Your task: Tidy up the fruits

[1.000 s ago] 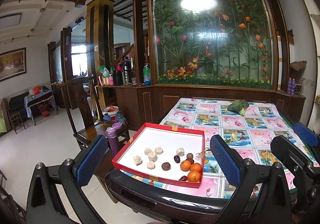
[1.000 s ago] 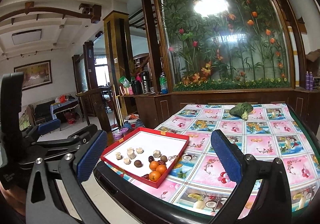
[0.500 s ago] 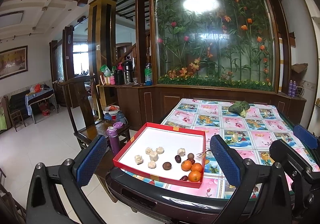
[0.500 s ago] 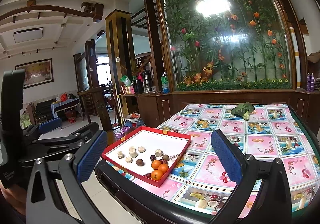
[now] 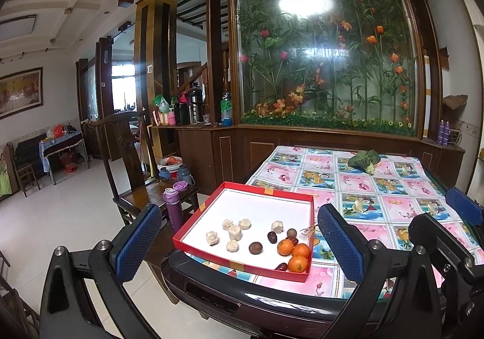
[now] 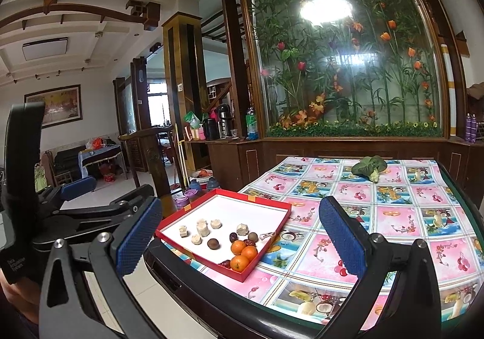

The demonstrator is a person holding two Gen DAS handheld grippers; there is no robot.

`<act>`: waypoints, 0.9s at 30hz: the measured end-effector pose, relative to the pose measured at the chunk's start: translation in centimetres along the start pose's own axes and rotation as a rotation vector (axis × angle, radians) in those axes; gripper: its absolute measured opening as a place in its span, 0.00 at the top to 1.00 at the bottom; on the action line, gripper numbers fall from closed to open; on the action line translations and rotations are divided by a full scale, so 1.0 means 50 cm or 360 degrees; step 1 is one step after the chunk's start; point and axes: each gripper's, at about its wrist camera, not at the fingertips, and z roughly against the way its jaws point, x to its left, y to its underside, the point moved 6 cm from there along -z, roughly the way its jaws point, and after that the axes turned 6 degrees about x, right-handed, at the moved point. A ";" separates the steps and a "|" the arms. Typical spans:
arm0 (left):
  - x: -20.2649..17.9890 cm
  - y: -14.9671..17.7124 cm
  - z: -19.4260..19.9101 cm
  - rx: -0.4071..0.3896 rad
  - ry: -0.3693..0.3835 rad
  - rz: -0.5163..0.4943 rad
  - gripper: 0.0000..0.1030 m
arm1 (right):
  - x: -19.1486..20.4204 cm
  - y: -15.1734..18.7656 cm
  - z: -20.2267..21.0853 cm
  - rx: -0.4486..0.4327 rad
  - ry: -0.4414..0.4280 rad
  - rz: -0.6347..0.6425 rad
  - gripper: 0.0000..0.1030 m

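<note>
A red box lid with a white floor (image 5: 260, 205) (image 6: 242, 208) lies on the table's near left corner. In it are three small oranges (image 5: 295, 254) (image 6: 242, 252), dark red dates (image 5: 272, 236), brown round fruits (image 5: 255, 247) (image 6: 213, 243) and several pale peeled pieces (image 5: 231, 231) (image 6: 201, 228). My left gripper (image 5: 239, 243) hangs open in front of the table edge, short of the box. My right gripper (image 6: 239, 240) is open too, to the right of the left one and equally far back. Both are empty.
The table (image 6: 393, 218) carries a pink fruit-print cloth; a leafy green vegetable (image 5: 363, 159) (image 6: 370, 166) lies at its far end. A wooden chair (image 5: 142, 187) with a purple bottle (image 5: 172, 202) stands left of the table. A wooden cabinet with a glass flower panel (image 5: 326, 66) is behind.
Both views have shifted slightly, with the cameras tilting a little and the table sitting a bit lower in frame. Both grippers stay open and empty; nothing in the box has moved.
</note>
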 end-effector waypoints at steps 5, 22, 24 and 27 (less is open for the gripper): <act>0.008 0.004 -0.001 -0.0010 -0.0023 0.0013 0.00 | 0.016 0.005 -0.008 -0.0003 -0.0007 0.0038 0.00; 0.051 -0.028 -0.043 0.0020 -0.0159 0.0052 0.00 | 0.035 -0.041 -0.101 0.0008 -0.0084 0.0042 0.00; 0.058 -0.037 -0.058 0.0037 -0.0175 0.0059 0.00 | 0.031 -0.047 -0.118 0.0020 -0.0095 0.0026 0.00; 0.069 -0.048 -0.079 0.0050 -0.0203 0.0060 0.00 | 0.031 -0.053 -0.155 0.0056 -0.0119 -0.0004 0.00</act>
